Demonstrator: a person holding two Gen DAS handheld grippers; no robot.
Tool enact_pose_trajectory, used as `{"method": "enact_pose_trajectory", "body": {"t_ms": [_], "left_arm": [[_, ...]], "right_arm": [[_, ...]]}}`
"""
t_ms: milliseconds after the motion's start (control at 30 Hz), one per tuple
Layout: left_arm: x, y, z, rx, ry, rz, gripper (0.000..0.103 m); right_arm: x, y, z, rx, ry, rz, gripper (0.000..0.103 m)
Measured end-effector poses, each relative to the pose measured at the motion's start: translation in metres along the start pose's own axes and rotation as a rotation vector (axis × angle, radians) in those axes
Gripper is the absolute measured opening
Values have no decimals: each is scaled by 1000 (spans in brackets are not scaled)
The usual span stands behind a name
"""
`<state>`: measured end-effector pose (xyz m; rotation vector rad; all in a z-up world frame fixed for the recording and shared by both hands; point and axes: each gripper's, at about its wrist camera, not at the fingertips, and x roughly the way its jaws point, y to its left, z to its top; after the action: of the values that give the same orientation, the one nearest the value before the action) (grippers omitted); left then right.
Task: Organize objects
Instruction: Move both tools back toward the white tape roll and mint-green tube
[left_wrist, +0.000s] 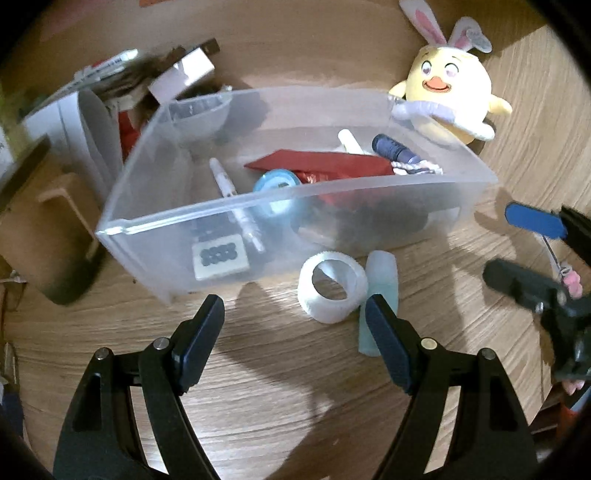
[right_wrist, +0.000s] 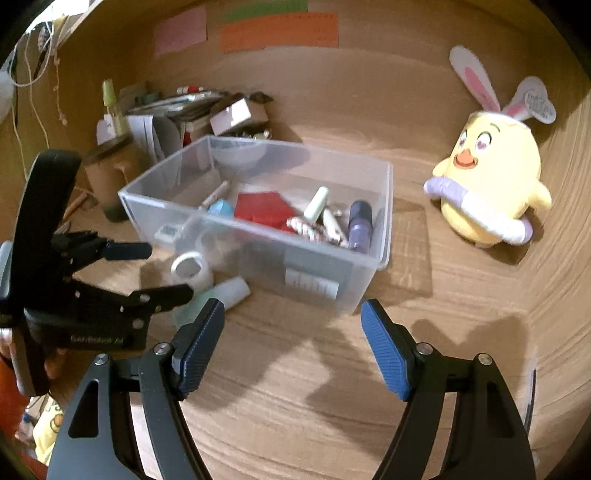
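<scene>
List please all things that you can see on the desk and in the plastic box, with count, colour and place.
plastic box: one, clear, middle of the wooden desk
tape roll: one, white, on the desk before the box
small bottle: one, pale green, lying beside the tape roll
blue tape roll: one, in the box
red paper: one, in the box
pens: several, white, in the box
dark tube: one, purple, in the box
plush chick: one, yellow with rabbit ears, right of the box
clutter pile: behind the box
left gripper: open, empty
right gripper: open, empty
</scene>
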<state>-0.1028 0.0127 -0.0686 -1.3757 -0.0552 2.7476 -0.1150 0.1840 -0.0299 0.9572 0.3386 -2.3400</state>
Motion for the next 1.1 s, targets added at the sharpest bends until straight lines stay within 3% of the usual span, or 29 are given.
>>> {"method": "enact_pose_trajectory", "body": {"t_ms": [133,233,300,367,600,767,933,1000,1100], "left_arm": [[5,3,4,-35,17,-41,77],[6,3,7,-57,18,-83,63],[7,3,7,-71,19,-116,47],[7,4,7,-80,21,-138,41],[-9,9,-6,-67,-16,-70,41],[-30,27,-17,-92,-69,-7,41],[-45,38,-20,-121,-110,-10,41],[-47,39,-20,-120,-120,-6,41],[-46,37,-20,-119,-122,-12,41]], "right_arm": [[7,-1,-6,10,32,10,74],[13,2,-8,17,53,26,74],[17,4,-8,17,67,36,74],[23,8,-7,17,80,50,74],[46,22,2,67,124,138,74],[58,41,6,10,130,122,74],[69,51,7,-27,152,115,74],[69,53,7,-34,144,105,69],[68,55,7,-47,138,103,54]]}}
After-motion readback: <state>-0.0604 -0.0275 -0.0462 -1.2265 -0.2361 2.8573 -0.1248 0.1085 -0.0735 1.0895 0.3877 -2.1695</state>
